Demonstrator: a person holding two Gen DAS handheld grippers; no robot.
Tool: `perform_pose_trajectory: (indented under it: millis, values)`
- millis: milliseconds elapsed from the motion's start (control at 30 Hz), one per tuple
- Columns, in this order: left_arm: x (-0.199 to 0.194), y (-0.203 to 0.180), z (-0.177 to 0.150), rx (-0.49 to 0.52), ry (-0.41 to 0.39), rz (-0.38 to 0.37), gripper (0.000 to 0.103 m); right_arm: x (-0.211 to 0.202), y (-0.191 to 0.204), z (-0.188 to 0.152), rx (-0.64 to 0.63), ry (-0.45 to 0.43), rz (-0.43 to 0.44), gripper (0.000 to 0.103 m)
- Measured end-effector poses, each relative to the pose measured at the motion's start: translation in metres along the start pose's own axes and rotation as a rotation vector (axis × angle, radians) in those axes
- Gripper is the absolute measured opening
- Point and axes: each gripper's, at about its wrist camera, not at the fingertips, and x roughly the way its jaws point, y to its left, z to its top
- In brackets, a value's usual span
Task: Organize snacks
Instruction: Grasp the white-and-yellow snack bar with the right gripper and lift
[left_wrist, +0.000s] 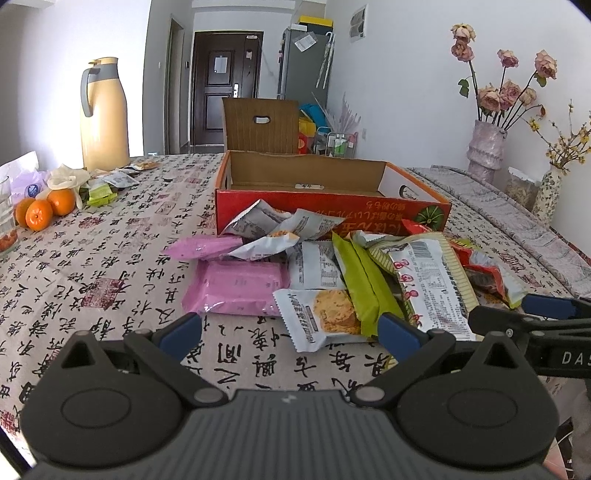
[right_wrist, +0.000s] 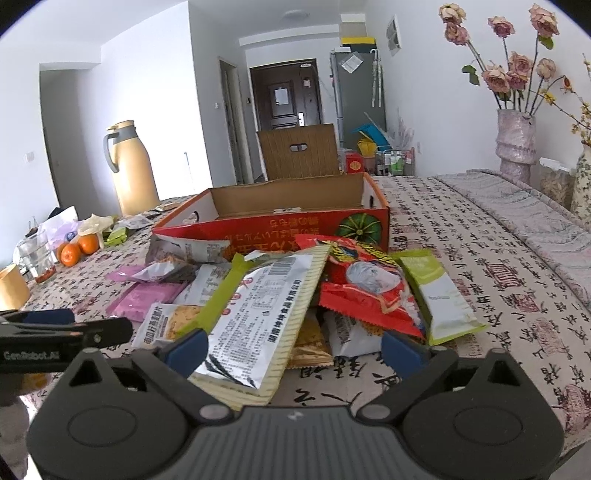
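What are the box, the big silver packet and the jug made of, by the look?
Box: corrugated cardboard, it seems; raw brown inside, glossy red print outside, folded flaps.
Silver packet: likely metallised plastic film; shiny, creased, with a ribbed sealed edge.
Jug: smooth matte tan body with a grey handle; painted metal or plastic, can't tell which.

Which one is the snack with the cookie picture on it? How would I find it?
Find the red box on the table, with a heap of snacks in front of it. At the heap's near edge, right of the pink packets, lies the cookie packet. It alone is white with a golden round biscuit printed on it.
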Motion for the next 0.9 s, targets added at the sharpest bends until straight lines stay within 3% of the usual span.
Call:
perform_pose_trajectory:
  millis: [233, 433, 767, 900]
  values:
    - [0.005, 0.005, 0.001, -0.012, 0.007, 0.009, 0.103, 0.022, 0.013, 0.006, -0.030, 0.032, 0.046, 0.082]
    - [0.008, 0.011, 0.002, -0.028, 0.011, 0.024, 0.103, 0.047, 0.023, 0.012, -0.036, 0.066, 0.036, 0.076]
    - [0.013, 0.015, 0.000, -0.043, 0.029, 0.025, 0.103, 0.070, 0.040, 0.013, -0.107, 0.091, -0.059, 0.067]
    - [0.015, 0.018, 0.000, -0.049, 0.035, 0.027, 0.103, 0.072, 0.041, 0.011, -0.120, 0.095, -0.063, 0.056]
